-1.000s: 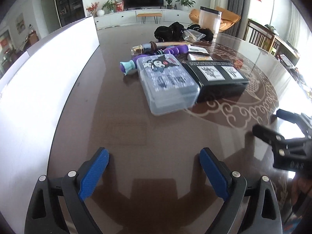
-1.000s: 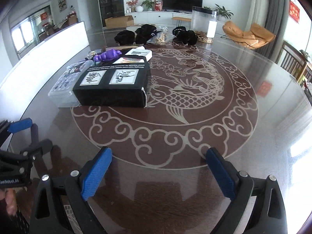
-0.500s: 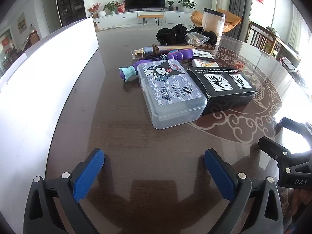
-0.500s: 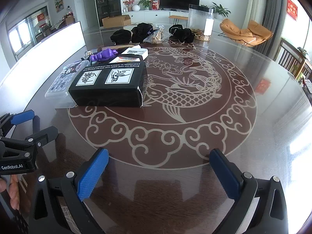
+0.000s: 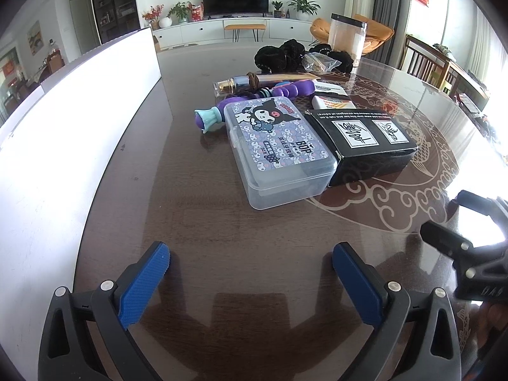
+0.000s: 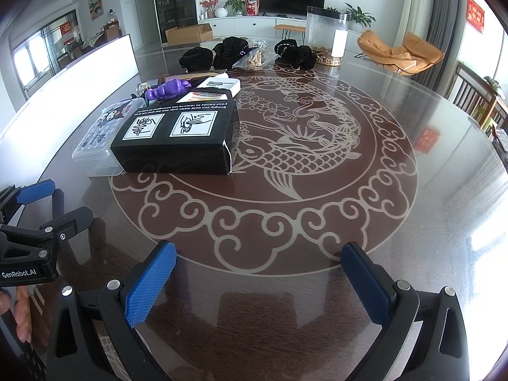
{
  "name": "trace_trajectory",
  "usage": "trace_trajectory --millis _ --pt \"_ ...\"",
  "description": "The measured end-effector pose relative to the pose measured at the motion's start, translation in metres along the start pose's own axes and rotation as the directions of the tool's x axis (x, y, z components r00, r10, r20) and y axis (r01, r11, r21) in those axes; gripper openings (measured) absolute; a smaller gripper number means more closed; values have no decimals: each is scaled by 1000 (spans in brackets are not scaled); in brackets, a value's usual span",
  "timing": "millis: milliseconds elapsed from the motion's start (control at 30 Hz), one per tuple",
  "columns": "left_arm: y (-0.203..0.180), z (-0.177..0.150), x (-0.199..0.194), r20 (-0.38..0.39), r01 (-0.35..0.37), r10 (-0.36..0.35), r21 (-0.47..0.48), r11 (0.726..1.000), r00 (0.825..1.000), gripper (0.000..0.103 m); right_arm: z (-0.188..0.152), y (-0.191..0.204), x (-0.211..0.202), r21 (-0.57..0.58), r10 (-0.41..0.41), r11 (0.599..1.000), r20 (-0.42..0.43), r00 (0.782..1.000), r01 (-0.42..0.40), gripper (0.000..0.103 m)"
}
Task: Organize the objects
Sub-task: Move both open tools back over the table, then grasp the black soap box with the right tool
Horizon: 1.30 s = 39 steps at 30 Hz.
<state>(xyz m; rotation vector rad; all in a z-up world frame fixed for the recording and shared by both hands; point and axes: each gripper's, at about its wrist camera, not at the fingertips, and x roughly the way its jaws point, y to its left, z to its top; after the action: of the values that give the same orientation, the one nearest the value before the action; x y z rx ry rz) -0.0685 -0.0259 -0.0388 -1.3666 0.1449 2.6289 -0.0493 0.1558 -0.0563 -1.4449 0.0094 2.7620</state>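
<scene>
A clear plastic box with a cartoon lid (image 5: 279, 149) lies on the dark table, beside a black carton (image 5: 365, 143) to its right. Both also show in the right wrist view, the box (image 6: 101, 133) left of the carton (image 6: 177, 139). Behind them lie a purple toy (image 5: 247, 104), a glass bottle (image 5: 235, 84) and small white boxes (image 5: 330, 100). My left gripper (image 5: 250, 282) is open and empty, short of the plastic box. My right gripper (image 6: 257, 282) is open and empty over the fish inlay, to the right of the carton.
A white board (image 5: 70, 120) stands along the table's left side. Black pouches (image 6: 222, 54), a plastic bag (image 6: 254, 58) and a tall clear canister (image 6: 327, 35) sit at the far end. The table's fish inlay (image 6: 285, 146) spreads to the right.
Both grippers have moved forward toward the boxes, which look larger and nearer now. Both stay open and empty.
</scene>
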Motion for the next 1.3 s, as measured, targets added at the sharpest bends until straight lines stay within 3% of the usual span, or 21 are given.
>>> trace_trajectory --millis 100,200,267,367,433,533,633,767,833,867,900,967,1000,1100,1233,1300 --pt "0 0 0 0 0 0 0 1000 1000 103 22 -2 -3 49 131 990 10 991 -132 103" --pt "0 0 1 0 1 -1 0 1000 1000 103 65 10 -6 28 165 986 66 984 -167 103" --pt "0 0 1 0 1 -1 0 1000 1000 103 98 18 7 30 224 974 53 973 -225 103" --pt "0 0 1 0 2 -2 0 1000 1000 103 136 30 32 6 389 921 8 921 -389 103" --pt "0 0 1 0 1 -1 0 1000 1000 103 149 44 47 -72 468 878 -80 880 -473 103" --pt "0 0 1 0 2 -2 0 1000 1000 103 147 66 55 -256 431 843 -205 879 -473 103" --pt "0 0 1 0 2 -2 0 1000 1000 103 126 83 55 -425 340 781 -326 882 -458 99" --pt "-1 1 2 1 2 -2 0 1000 1000 103 100 81 44 -481 295 715 -450 843 -507 82" --pt "0 1 2 1 2 -2 0 1000 1000 103 90 80 43 -503 260 718 -447 856 -481 81" --pt "0 1 2 1 2 -2 1 1000 1000 103 88 81 41 -513 260 727 -409 875 -456 81" --pt "0 1 2 0 2 -2 1 1000 1000 103 88 82 42 -494 268 748 -385 883 -443 82" --pt "-1 2 2 0 1 -1 1 1000 1000 103 87 82 40 -458 288 784 -328 900 -418 66" --pt "0 2 2 0 2 -2 2 1000 1000 103 86 82 38 -452 272 806 -292 917 -383 64" --pt "-1 3 2 0 2 -2 1 1000 1000 103 77 69 31 -368 239 876 -233 943 -313 61" --pt "-1 3 3 0 2 -2 2 1000 1000 103 52 20 12 -220 118 964 -158 980 -152 60" --pt "0 3 3 0 3 -3 1 1000 1000 103 39 -9 2 -142 30 989 -111 993 -46 60"
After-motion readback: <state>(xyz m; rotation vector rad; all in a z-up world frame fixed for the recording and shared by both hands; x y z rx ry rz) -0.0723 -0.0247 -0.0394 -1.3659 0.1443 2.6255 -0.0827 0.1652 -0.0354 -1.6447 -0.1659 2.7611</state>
